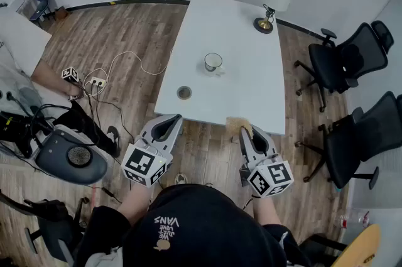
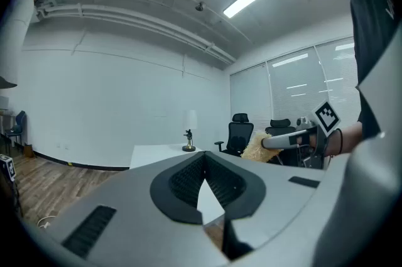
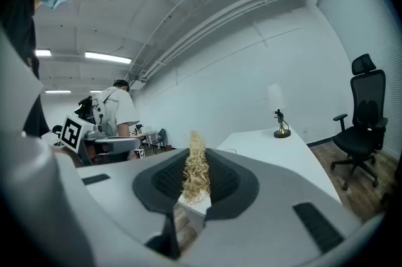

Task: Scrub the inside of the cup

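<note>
A white cup [image 1: 213, 62] with a handle stands upright near the middle of the white table [image 1: 251, 90], well beyond both grippers. My left gripper [image 1: 171, 119] hovers off the table's near edge. Its jaws are shut with nothing between them [image 2: 202, 162]. My right gripper [image 1: 246, 132] is at the near edge too, shut on a straw-coloured fibrous scrubber [image 1: 238, 125]. In the right gripper view the scrubber [image 3: 196, 162] stands up between the pads. It also shows in the left gripper view [image 2: 256, 147].
A lamp [image 1: 270, 8] stands at the table's far corner and a small round disc [image 1: 184, 92] lies near its left edge. Black office chairs [image 1: 342, 58] stand to the right. Cables [image 1: 119, 71] and grey equipment [image 1: 69, 156] lie on the wooden floor at left, near another person [image 1: 19, 52].
</note>
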